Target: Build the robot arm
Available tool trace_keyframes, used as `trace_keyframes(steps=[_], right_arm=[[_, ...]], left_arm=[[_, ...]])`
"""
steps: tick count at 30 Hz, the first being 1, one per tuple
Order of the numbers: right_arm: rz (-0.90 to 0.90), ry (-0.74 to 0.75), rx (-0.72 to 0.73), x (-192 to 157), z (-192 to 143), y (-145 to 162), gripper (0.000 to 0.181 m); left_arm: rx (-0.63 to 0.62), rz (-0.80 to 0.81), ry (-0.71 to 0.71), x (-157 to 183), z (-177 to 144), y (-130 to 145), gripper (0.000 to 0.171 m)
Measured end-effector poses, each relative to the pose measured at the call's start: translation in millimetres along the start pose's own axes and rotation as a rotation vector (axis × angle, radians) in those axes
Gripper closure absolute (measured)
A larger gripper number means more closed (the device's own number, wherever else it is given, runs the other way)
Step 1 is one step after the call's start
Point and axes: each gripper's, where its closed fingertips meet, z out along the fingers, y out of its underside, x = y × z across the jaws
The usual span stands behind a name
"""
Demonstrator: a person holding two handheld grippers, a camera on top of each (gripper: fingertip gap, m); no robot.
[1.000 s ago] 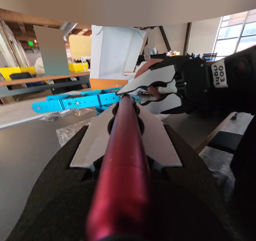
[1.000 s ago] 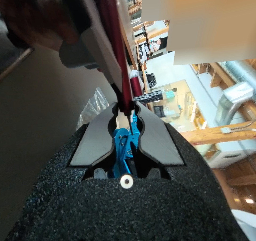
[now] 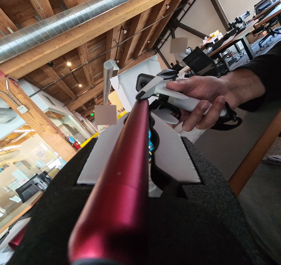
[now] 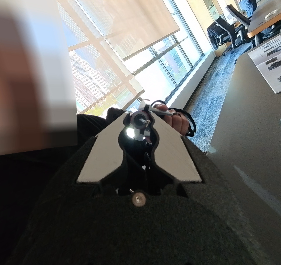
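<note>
My left gripper [image 3: 137, 129] is clenched on a red screwdriver [image 3: 121, 174]. Its handle is a smooth, matte metal tube of deep crimson, with a faint seam where the thicker rear part meets the slimmer front part, and it runs straight out between my two pale fingers [image 3: 171, 155], pointing away from me and up. Its far end is just at the tip of my right gripper [image 3: 140, 94], which a hand [image 3: 208, 97] holds in the air by its white grip.

From my right gripper [image 4: 139, 117] I look down the screwdriver end-on: a red ring around a dark centre [image 4: 139, 119], with a thin metal bit [image 4: 145, 121] sticking toward me. The bit sits just between my right fingertips, which are close together, but I cannot tell whether they actually pinch it or merely flank it. Behind it I see the fingers of the hand [image 4: 177, 123] carrying the left gripper.

Both tools are lifted above the grey desk [image 4: 250, 136]; a printed sheet [image 4: 267, 66] lies near its far edge. A white box [image 3: 136, 81] stands open behind my right gripper.
</note>
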Motion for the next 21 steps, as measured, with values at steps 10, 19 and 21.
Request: trace_keyframes(steps=[10,19,21], right_arm=[[0.072,-0.033,-0.014,7,-1,4,0.160],[0.137,-0.062,-0.022,12,-2,9,0.162],[0.105,-0.074,-0.022,7,-2,8,0.160]], left_arm=[[0.002,0.015,0.006,7,1,6,0.151],[-0.016,-0.006,0.014,10,4,9,0.151],[-0.009,-0.020,0.013,10,5,6,0.151]])
